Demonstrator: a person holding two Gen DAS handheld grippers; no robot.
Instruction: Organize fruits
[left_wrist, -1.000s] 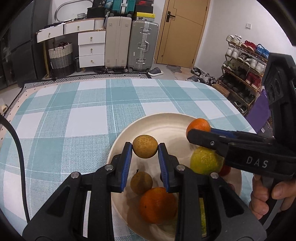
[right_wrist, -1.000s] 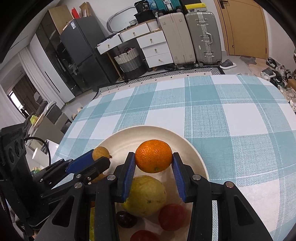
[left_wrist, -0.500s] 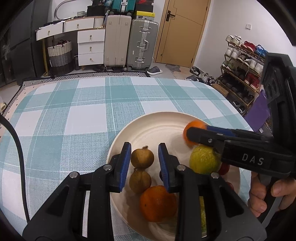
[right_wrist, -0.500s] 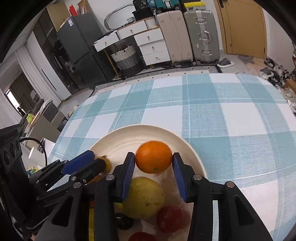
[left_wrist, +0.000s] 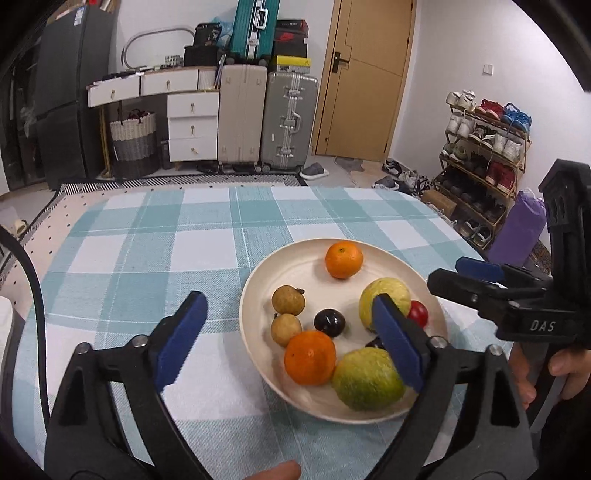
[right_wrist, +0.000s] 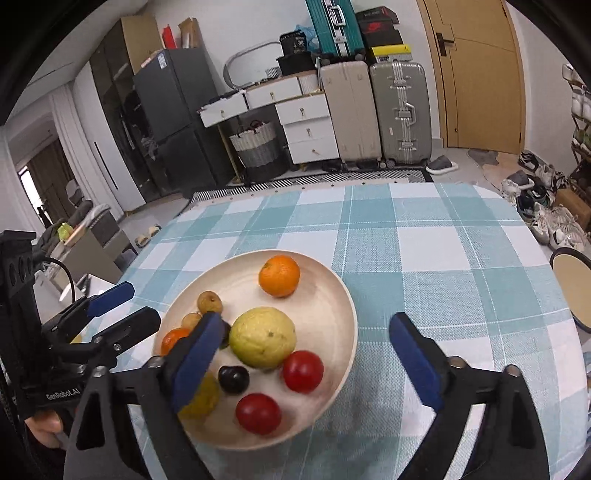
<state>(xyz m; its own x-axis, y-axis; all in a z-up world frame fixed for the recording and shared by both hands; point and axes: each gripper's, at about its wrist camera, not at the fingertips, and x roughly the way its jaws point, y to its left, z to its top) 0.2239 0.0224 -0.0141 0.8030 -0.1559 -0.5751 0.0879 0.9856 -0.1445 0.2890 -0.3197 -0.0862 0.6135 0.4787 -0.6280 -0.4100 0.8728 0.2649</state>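
Observation:
A cream plate on the checked tablecloth holds the fruit. An orange lies at its far side. Two small brown fruits lie at the left. A second orange, yellow-green fruits, dark plums and red fruits fill the rest. My left gripper is open and empty, raised above the plate's near left side. My right gripper is open and empty above the plate's right side.
The checked tablecloth covers the table to all edges. A round stool stands off the table's right edge. Suitcases, drawers and a shoe rack stand on the floor beyond.
Both grippers opened and let go: the left released the small brown fruit, the right released the orange, both onto the plate. Both grippers pulled back and up.

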